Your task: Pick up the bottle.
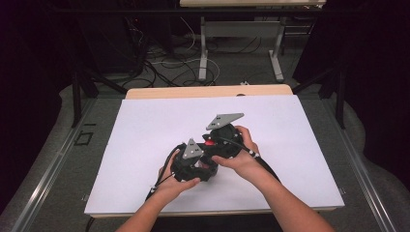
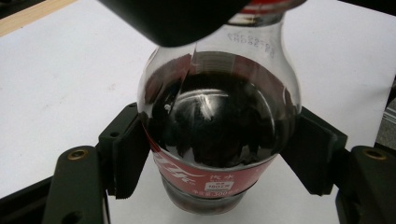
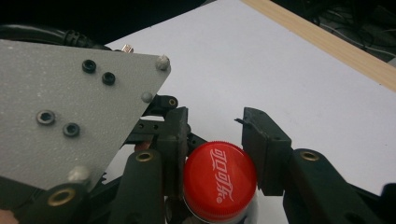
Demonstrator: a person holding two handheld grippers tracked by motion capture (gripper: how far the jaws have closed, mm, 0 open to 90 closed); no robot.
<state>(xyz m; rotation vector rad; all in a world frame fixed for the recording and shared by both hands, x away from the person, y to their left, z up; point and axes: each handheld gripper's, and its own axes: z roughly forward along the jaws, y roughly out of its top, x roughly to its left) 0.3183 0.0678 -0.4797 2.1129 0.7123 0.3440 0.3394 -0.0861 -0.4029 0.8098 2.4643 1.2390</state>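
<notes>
A cola bottle (image 2: 219,121) with dark liquid and a red label stands on the white sheet (image 1: 145,125). My left gripper (image 2: 219,154) is shut on its round body, one black pad pressed on each side. The bottle's red cap (image 3: 219,182) sits between the jaws of my right gripper (image 3: 215,130), which is shut on it from above. In the high view both hands meet near the sheet's middle: the left gripper (image 1: 193,166) low, the right gripper (image 1: 215,145) just over it, and the red cap (image 1: 209,142) peeking between them.
The left gripper's grey three-cornered plate (image 3: 70,107) stands close beside the right gripper's jaws. The wooden table edge (image 1: 208,91) runs along the back. Desk legs (image 1: 203,53) and loose cables (image 1: 159,67) lie on the floor beyond.
</notes>
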